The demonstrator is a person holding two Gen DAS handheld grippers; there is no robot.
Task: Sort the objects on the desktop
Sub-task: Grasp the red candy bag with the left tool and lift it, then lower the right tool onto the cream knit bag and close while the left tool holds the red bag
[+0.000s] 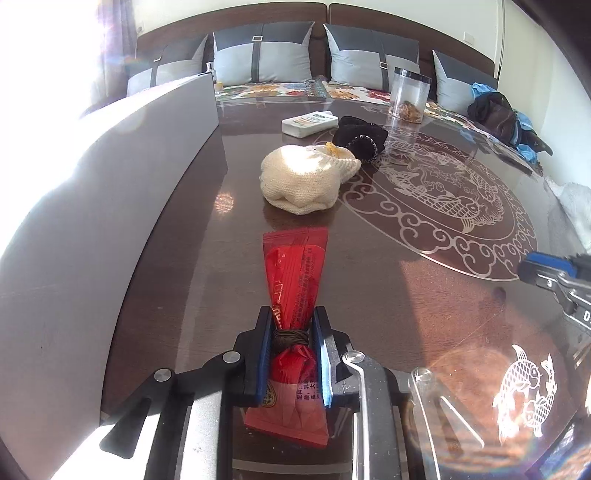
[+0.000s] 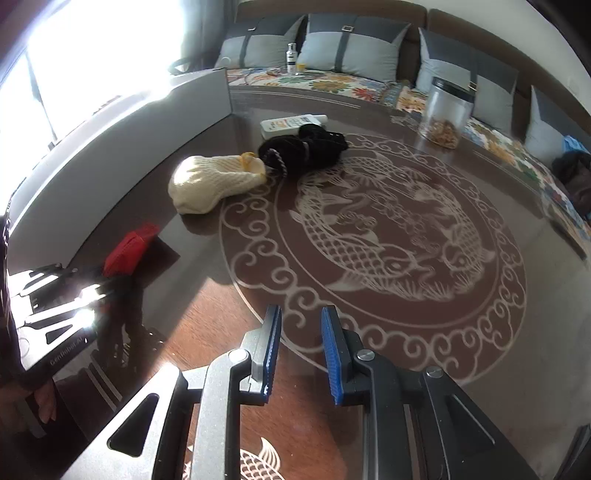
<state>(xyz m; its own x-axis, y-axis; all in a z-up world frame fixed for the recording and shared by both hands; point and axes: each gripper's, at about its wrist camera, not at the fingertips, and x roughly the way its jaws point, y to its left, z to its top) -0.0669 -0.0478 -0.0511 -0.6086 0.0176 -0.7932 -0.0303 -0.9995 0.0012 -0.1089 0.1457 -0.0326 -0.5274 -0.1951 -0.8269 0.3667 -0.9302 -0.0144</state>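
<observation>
Surface (image 2: 517, 332): dark, glossy, fills both views; pale fish medallion at centre right, small fish motif at the lower edge.
Sofa (image 1: 369, 11): across the top of both frames, grey cushions (image 1: 262, 55) along its back, floral cover on the seat.
Box (image 1: 92, 184): grey wall along the left side of both frames.
Jar (image 2: 445, 110): clear, dark lid, upper right, brown bits at the bottom.
Cream pouch (image 1: 301, 181): knit, centre of left view, mouth toward the black one.
Black pouch (image 2: 306, 149): just behind the cream one, touching it at the drawstring.
White bottle (image 1: 310, 123): lying flat, just behind the black pouch.
Red packet (image 1: 293, 291): lower centre of left view, tied with dark cord at the waist, far end reaching toward the cream pouch.
Left gripper (image 1: 293, 354): fingers clamped on the packet at the cord.
Right gripper (image 2: 301, 354): lower centre of right view, fingers (image 2: 334, 358) narrowly apart, holding nothing, above the medallion's rim.
</observation>
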